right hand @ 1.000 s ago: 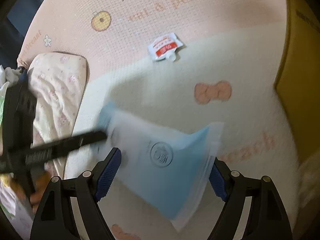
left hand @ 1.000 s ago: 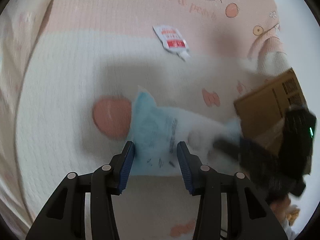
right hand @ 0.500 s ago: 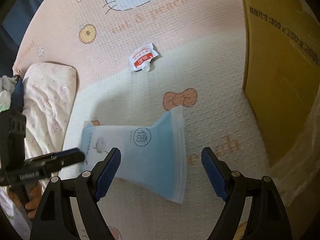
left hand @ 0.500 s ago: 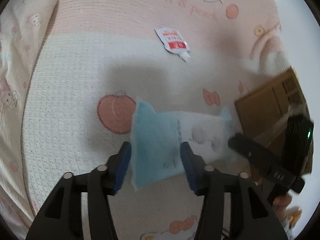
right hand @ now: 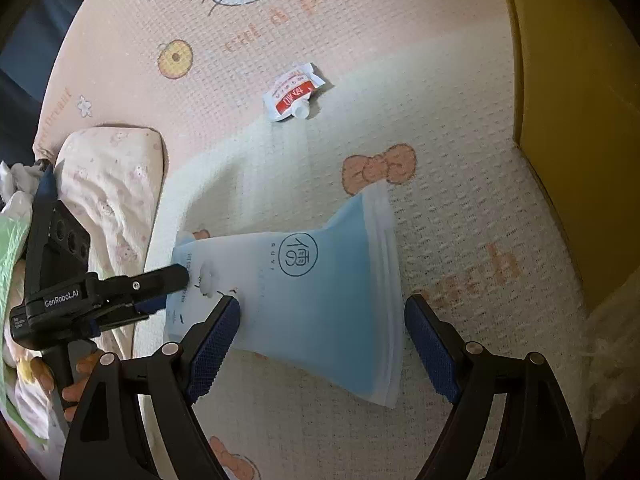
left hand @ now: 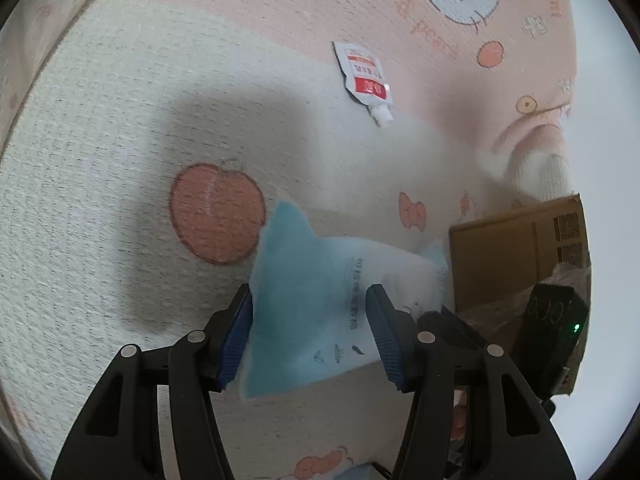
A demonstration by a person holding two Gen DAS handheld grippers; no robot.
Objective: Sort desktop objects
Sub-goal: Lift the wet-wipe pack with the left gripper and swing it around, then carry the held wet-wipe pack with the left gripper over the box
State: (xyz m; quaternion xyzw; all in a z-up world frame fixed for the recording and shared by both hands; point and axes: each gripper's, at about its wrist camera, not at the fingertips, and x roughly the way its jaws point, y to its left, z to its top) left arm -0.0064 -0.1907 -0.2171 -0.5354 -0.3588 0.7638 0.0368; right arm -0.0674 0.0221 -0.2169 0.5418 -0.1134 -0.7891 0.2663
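A blue and white zip pouch [right hand: 304, 296] lies on the patterned mat; it also shows in the left wrist view [left hand: 320, 304]. My left gripper [left hand: 310, 328] is open with its jaws either side of the pouch's blue end. In the right wrist view the left gripper [right hand: 160, 284] touches the pouch's white end. My right gripper [right hand: 322, 340] is wide open and empty, its jaws straddling the pouch just above it. A small red and white spouted sachet [right hand: 294, 92] lies farther off on the mat, also seen in the left wrist view [left hand: 364, 76].
A cardboard box [right hand: 580, 100] stands at the right, also in the left wrist view [left hand: 520, 256]. A pale patterned pillow [right hand: 112, 184] lies at the left. The mat [right hand: 460, 208] is pink and cream with cartoon prints.
The right gripper let go of the pouch and drew back; the pouch dropped flat onto the mat. The left gripper stayed at the pouch's end and moved in closer.
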